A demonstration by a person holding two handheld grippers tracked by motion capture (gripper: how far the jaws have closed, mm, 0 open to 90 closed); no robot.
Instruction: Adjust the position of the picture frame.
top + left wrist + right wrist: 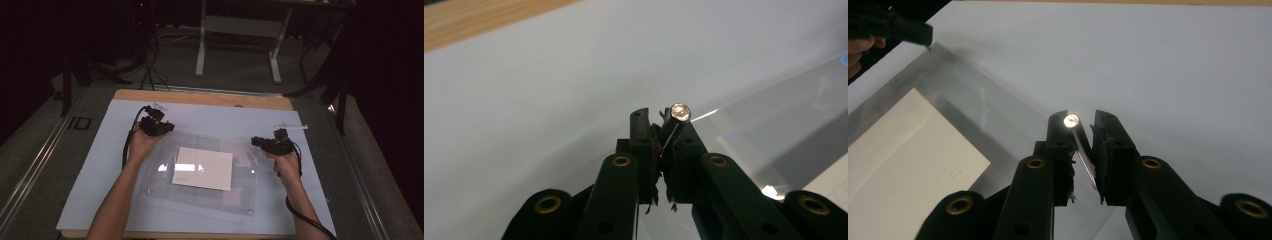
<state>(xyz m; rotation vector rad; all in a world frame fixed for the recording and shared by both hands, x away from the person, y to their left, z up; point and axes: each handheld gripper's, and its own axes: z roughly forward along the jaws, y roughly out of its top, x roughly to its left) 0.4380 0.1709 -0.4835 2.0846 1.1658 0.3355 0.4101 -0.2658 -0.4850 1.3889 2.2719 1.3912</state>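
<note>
We see a clear acrylic sheet (200, 175) lying flat on the desk (200, 97) over a white card (203, 168). Our left tool (167, 126) pinches the screw (680, 112) at its far-left corner; our right tool (255, 141) stands spread around the far-right screw (1071, 120). Both near corners probably remain.

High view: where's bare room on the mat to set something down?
Free: the white mat left of the clear sheet, and the far strip between both tools, left tool, right tool. Crowded: the middle, under the sheet and card.
</note>
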